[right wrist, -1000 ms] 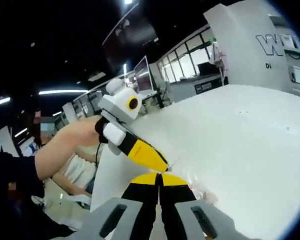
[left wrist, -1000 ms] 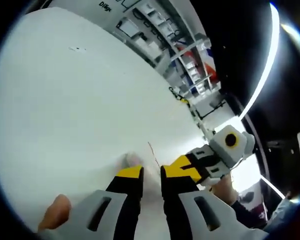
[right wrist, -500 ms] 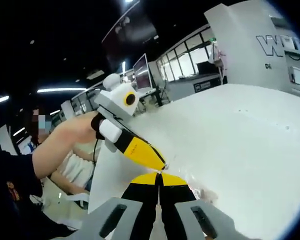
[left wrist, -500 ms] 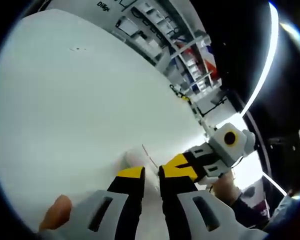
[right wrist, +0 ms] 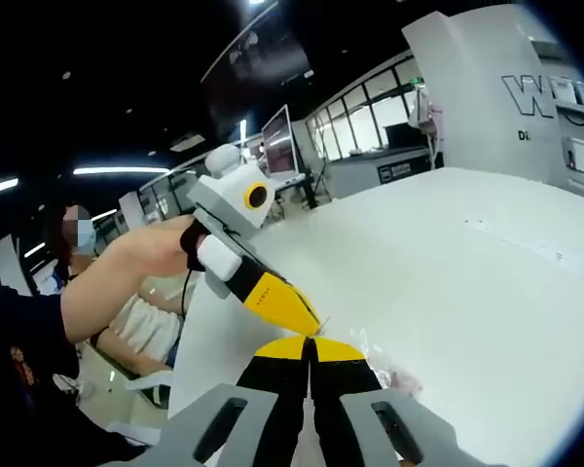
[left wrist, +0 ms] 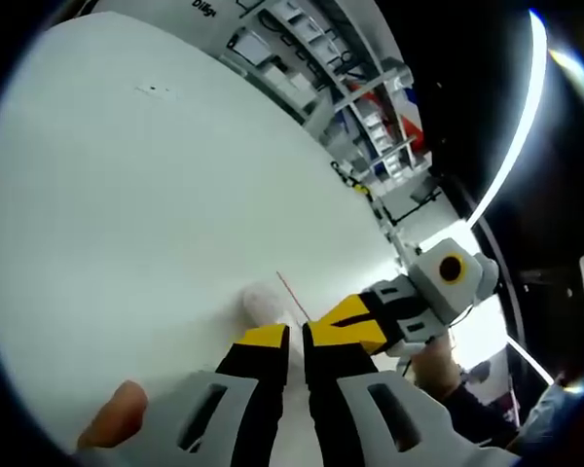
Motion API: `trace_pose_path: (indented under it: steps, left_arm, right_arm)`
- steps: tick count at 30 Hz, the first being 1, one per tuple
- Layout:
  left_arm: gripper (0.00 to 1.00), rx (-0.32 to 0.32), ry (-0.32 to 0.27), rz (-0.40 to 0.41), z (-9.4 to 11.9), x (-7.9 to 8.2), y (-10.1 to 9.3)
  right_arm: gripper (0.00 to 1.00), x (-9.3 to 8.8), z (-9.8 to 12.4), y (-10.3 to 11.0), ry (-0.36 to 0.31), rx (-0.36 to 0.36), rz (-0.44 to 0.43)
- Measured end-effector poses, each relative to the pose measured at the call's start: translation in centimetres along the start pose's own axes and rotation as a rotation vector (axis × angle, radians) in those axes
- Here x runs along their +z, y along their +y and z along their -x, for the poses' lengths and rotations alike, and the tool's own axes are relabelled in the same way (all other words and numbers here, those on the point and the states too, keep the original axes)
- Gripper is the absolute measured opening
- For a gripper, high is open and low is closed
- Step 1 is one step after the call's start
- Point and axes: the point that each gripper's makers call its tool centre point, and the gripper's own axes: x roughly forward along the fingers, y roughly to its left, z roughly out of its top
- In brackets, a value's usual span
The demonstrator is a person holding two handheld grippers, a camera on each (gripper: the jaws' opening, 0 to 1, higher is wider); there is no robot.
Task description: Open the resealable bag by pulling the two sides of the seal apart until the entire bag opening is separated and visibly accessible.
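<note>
step: seal pull | left gripper (left wrist: 294, 333) and right gripper (right wrist: 310, 342) fingers pinched narrow on bag (left wrist: 269, 300) lips, tips nearly touching | bag held above bench (left wrist: 127, 195) | advice: opposite, even pull is needed, grip kept at seal.

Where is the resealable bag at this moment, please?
The resealable bag lies on the white table, low in the left gripper view just beyond the left gripper, with the right gripper meeting it from the right.

Both cameras sit low and close over the white table (left wrist: 127, 195). The left gripper view looks past the right gripper (left wrist: 346, 321); the right gripper view faces back at the left gripper (right wrist: 282, 309). They share the tabletop.
</note>
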Motion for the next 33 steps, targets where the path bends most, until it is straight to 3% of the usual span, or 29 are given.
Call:
trace_pose_path:
  steps: [9,18,24,26,28,33]
  left_arm:
    - [0.02,-0.039,-0.009,0.025,-0.1,0.1,-0.4]
    - [0.01,0.015,-0.012,-0.015,0.5,0.0,0.6]
    - [0.02,-0.036,-0.041,0.027,0.7,0.9,-0.1]
    - [0.06,-0.045,-0.065,0.010,0.9,1.3,-0.2]
    - [0.19,-0.040,-0.091,0.003,0.8,1.7,-0.3]
    - [0.19,-0.022,-0.092,-0.011,0.8,1.6,-0.3]
  right_arm:
    - [0.00,0.1,-0.1,0.2,-0.016,0.030,-0.056]
    - [0.00,0.3,0.2,-0.2,-0.032,0.012,-0.071]
    - [0.00,0.2,0.2,-0.5,-0.030,0.008,-0.069]
    - [0.00,0.2,0.4,-0.4,-0.033,0.007,-0.068]
    - [0.00,0.2,0.4,-0.3,-0.035,0.006,-0.063]
    - [0.00,0.4,0.3,-0.1,-0.038,0.006,-0.049]
